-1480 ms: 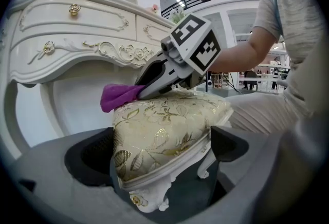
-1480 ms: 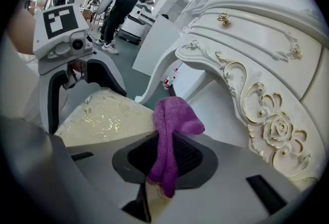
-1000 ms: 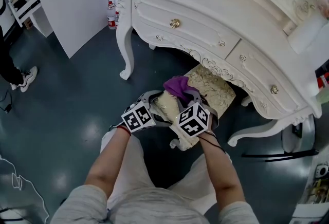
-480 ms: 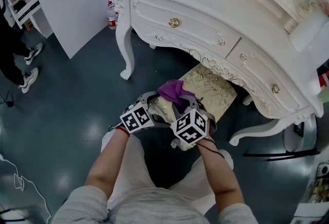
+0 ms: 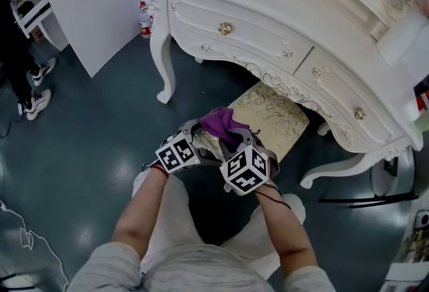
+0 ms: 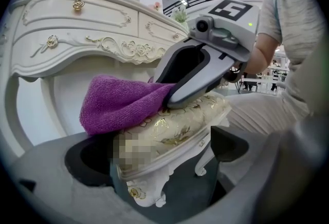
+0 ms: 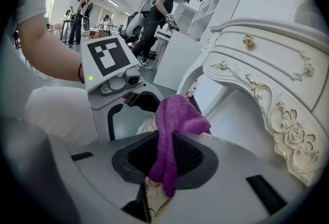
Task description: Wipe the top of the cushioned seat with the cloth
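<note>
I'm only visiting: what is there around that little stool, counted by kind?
Grippers: 2 (left gripper, right gripper)
Purple cloth: 1
Cushioned seat: 1
White dressing table: 1
Total: 5

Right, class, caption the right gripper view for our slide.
Right hand-held gripper holds a purple cloth on the cushioned seat.

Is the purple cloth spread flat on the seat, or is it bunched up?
Bunched up: the cloth hangs in folds, pinched between the right gripper's jaws, on the cushioned seat.
</note>
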### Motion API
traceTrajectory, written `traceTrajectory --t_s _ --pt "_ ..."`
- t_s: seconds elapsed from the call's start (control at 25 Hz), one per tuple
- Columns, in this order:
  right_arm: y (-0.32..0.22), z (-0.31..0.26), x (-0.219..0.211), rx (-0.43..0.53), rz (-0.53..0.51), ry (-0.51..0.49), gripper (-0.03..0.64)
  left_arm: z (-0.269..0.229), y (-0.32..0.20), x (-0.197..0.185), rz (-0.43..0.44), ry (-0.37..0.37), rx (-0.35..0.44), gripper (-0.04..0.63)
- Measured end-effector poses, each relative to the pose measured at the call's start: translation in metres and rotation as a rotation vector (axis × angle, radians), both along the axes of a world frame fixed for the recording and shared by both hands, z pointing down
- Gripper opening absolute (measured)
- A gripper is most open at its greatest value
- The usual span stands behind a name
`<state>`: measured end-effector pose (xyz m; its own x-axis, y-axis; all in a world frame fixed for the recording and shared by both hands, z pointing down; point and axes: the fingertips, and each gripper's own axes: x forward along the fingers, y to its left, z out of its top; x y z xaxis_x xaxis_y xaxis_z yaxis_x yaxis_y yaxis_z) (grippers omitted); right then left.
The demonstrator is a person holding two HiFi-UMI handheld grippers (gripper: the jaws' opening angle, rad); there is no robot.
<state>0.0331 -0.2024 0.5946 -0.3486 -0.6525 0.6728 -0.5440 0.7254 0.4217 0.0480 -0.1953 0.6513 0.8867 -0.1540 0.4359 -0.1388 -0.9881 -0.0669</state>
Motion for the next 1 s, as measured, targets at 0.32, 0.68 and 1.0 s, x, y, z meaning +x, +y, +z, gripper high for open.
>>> traceTrajectory --t_s 0.32,0.68,1.0 --pt "0.014 0.000 -0.013 -0.047 -0.033 -0.051 0.077 0.000 0.000 -0.001 0.005 -0.012 0.005 0.586" --pt "0.042 -0.004 -0.027 -0.193 -0.069 -0.281 0.077 -0.004 0.005 -0.008 0.010 -0.025 0.023 0.586" --pt "0.057 -0.035 -0.007 -0.119 -0.014 -0.444 0.077 -0.037 0.013 -0.013 -0.001 0.053 0.054 0.586"
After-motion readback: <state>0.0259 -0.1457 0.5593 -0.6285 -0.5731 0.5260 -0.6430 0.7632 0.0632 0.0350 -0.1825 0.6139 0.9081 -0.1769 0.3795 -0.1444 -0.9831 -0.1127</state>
